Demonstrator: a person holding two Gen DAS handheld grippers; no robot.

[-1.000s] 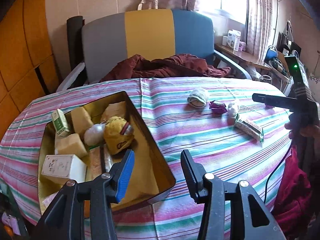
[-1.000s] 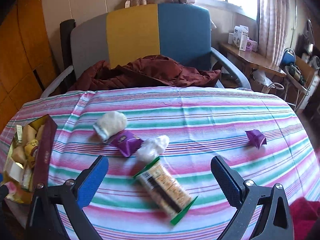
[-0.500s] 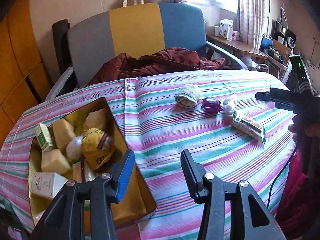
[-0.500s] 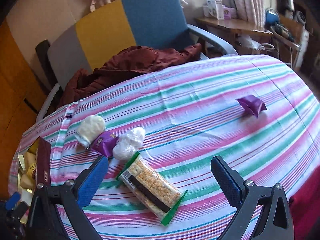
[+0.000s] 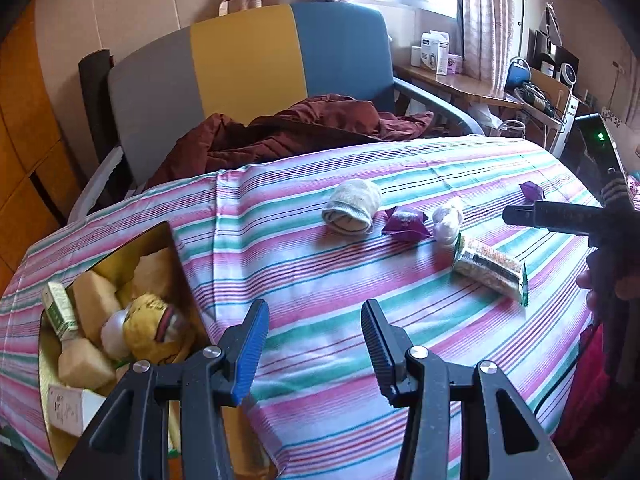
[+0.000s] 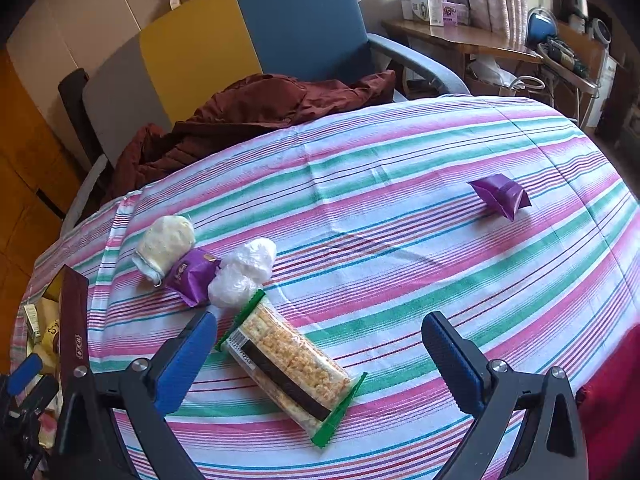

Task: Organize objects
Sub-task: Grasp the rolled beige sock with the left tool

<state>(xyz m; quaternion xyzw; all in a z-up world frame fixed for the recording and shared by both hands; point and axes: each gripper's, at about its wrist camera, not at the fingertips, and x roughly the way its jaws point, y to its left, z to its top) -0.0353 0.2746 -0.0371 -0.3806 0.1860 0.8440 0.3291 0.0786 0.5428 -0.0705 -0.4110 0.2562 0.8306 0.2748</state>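
A gold tin box [image 5: 172, 240] full of packets and soaps stands at the table's left end. On the striped cloth lie a rolled sock [image 5: 352, 208], a purple packet [image 5: 406, 224], a white plastic wad [image 5: 448, 220], a cracker bar [image 5: 488, 270] and a second purple packet [image 5: 531, 191]. My left gripper [image 5: 313, 308] hangs open and empty over bare cloth just right of the box. My right gripper [image 6: 319, 318] stands wide open, low over the cracker bar [image 6: 288, 364], which lies slantwise between the fingers without touching them. The sock [image 6: 164, 248] and wad [image 6: 244, 272] sit just beyond.
A grey, yellow and blue armchair [image 5: 248, 64] with a maroon jacket [image 5: 304, 128] stands behind the table. A cluttered side shelf [image 6: 460, 36] runs along the right wall. The table edge drops away at the near right, by red cloth [image 6: 612, 396].
My left gripper has slid right, off the box and over the cloth. My right gripper has sunk and rolled, and the cracker bar now lies closer between its fingers.
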